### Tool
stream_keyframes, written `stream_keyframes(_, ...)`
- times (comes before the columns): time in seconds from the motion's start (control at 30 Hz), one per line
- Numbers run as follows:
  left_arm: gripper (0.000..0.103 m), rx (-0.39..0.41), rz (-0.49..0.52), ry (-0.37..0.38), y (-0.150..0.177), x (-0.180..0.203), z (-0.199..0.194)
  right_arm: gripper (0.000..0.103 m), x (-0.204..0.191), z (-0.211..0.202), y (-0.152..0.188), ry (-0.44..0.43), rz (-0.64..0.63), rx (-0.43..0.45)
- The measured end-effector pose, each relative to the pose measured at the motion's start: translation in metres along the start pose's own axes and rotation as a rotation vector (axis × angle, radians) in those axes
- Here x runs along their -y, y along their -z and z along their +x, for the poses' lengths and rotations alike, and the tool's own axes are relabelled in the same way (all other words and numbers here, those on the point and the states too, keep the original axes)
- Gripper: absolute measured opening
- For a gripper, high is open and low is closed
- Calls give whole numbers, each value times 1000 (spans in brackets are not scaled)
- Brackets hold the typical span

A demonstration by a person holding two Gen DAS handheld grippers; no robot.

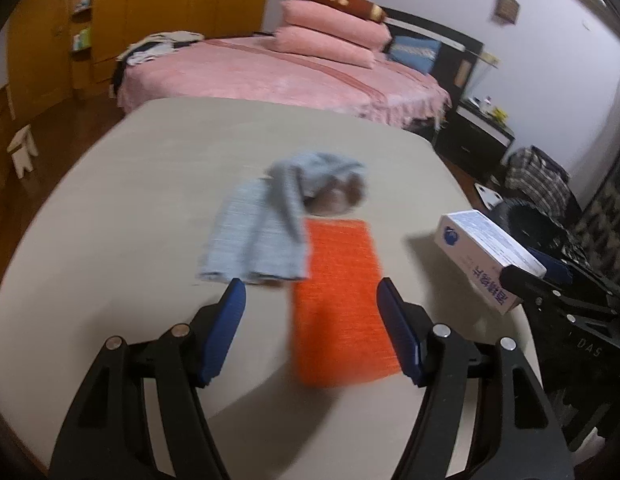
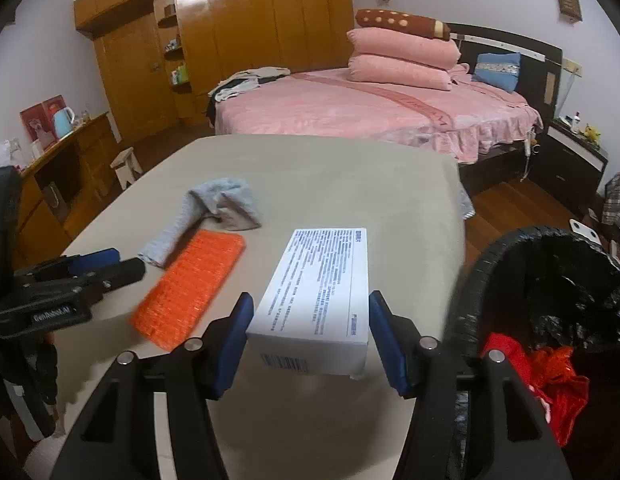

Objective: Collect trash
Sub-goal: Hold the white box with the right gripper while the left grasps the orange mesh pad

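Note:
My right gripper (image 2: 310, 336) is shut on a white printed carton (image 2: 322, 300) and holds it above the beige table's right edge; the carton also shows in the left wrist view (image 1: 486, 252). A black-lined trash bin (image 2: 550, 280) with red trash (image 2: 550, 376) inside stands right of the table. My left gripper (image 1: 310, 304) is open and empty, just above the near end of an orange cloth (image 1: 342, 300). A grey-blue towel (image 1: 262, 232) lies crumpled beside the orange cloth.
The beige table (image 2: 330, 168) bears the orange cloth (image 2: 190, 288) and the towel (image 2: 218, 208). A pink bed (image 2: 370, 112) stands beyond it. A wooden wardrobe (image 2: 230, 40), a desk with a kettle (image 2: 64, 120) at left, a small stool (image 2: 126, 164).

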State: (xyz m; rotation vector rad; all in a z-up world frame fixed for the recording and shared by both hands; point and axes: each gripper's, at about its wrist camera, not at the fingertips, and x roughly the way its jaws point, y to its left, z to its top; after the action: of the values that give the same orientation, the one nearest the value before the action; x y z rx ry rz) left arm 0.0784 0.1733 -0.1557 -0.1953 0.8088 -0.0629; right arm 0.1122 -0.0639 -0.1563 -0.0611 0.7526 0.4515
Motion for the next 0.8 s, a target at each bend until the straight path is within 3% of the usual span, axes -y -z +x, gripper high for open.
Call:
stream_keyframes(0.37,61,-93,33,-31,11,37,40,57,25,-8,10,-13,43,-3)
stream_keyframes(0.43,51,-92,38,-43,11,41,40,57,26,-6,12,-18,46,-9)
stream_keyframes(0.47,38,-93,38,-45,11,40,40,57,25,-5,13,-22,45,-13)
stream_keyframes(0.5,31,-93,38,-43,10,40,40,57,24,-3,14,-24,43,-17)
stream_keyframes(0.57,23,-87,28,-32,10,37,37,58,23,0,16,-33,43,-27)
stream_keyframes(0.6,2,-84,27,-16,10,35,35,58,21,2,16,-39,40,-34)
stream_keyframes(0.8,0,-80,19,-16,9,34,28,58,14,12,18,-40,20,-54)
